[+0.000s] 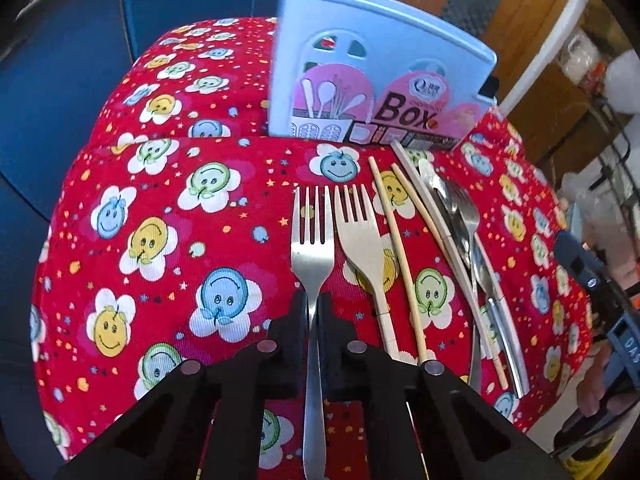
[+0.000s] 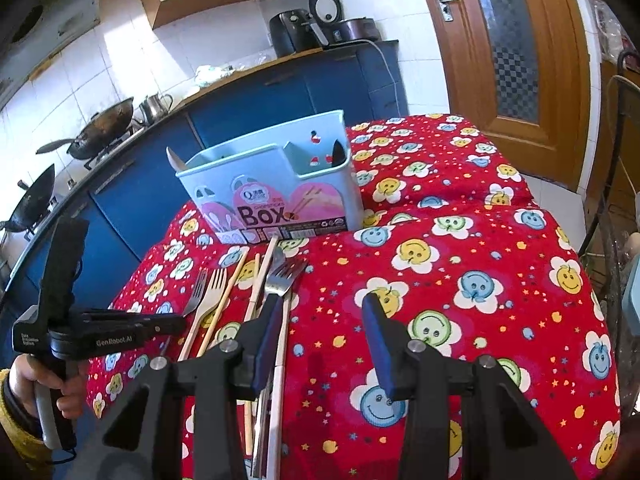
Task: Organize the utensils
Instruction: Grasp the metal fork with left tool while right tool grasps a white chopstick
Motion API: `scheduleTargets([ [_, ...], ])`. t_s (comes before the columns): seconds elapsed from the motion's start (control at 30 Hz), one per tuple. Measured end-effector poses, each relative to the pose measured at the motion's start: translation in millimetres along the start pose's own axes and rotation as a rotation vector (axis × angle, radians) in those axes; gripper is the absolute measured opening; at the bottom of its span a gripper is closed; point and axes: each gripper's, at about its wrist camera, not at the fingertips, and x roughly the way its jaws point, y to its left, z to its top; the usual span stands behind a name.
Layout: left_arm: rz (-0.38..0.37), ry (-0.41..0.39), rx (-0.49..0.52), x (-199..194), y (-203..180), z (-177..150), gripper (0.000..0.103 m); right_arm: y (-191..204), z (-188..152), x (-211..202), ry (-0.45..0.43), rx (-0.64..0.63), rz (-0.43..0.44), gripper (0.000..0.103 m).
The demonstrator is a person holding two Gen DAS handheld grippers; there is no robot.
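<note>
My left gripper is shut on the neck of a steel fork that lies on the red smiley cloth; it also shows in the right wrist view, with the left gripper at its handle. Beside it lie a cream plastic fork, two wooden chopsticks and a pile of steel cutlery. A pale blue utensil box stands behind them, seen also in the right wrist view. My right gripper is open and empty above the cloth, right of the steel cutlery pile.
The red cloth covers the table, with a raised fold behind the box. Blue kitchen cabinets, woks and appliances stand beyond. A wooden door is at the right, and a metal rack at the table's right edge.
</note>
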Motion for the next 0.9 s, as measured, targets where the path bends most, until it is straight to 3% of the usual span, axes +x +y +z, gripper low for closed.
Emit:
scheduleTargets([
  [0.2,-0.059,-0.068,-0.058,-8.2,18.0,-11.7,0.005,8.0,2.4,13.7,0.094,-0.031,-0.005,0.045],
  [0.47,-0.072,-0.177,-0.063,-28.0,30.4,-20.4,0.005,16.9,2.0,30.7,0.239,-0.095,-0.039,0.043],
  [0.7,-0.088,-0.246,-0.050,-36.1,30.7,-26.2,0.005,25.7,-1.9,42.4,0.364,-0.130,-0.012,0.023],
  [0.9,-0.096,-0.290,-0.045,-42.7,31.3,-30.5,0.005,32.3,-1.3,50.6,0.430,-0.157,-0.010,0.017],
])
